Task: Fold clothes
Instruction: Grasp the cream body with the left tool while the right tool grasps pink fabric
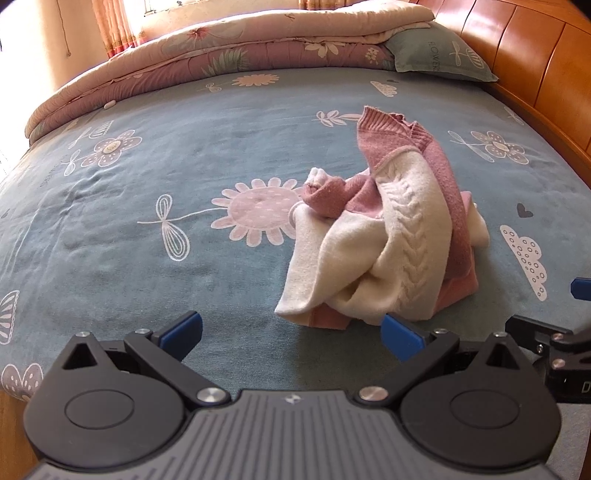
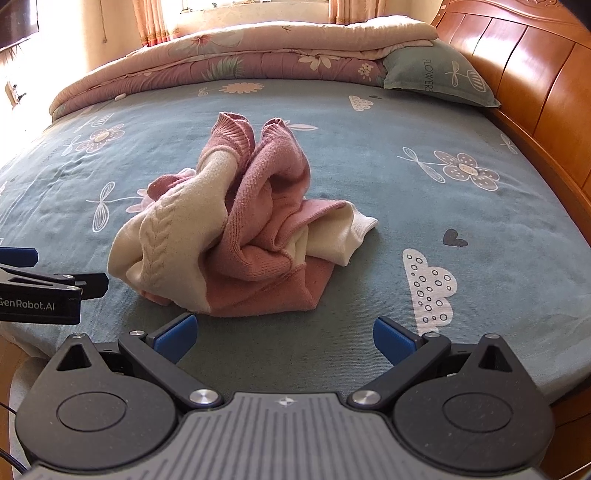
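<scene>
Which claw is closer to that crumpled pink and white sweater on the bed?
Left, though only slightly. The left claw is open, nearly at the sweater edge; the right claw is open, a little short of it.

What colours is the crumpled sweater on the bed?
Dusty pink and cream sweater, with a cable-knit cream panel; clearest in the right wrist view.

Sweater (image 2: 236,229): crumpled, its sleeves and hem lost in its own folds | right gripper (image 1: 576,317): cut off at right edge of left view | left gripper (image 2: 40,291): cut off at left edge of right view | window (image 2: 236,11): overexposed, top edge.
</scene>
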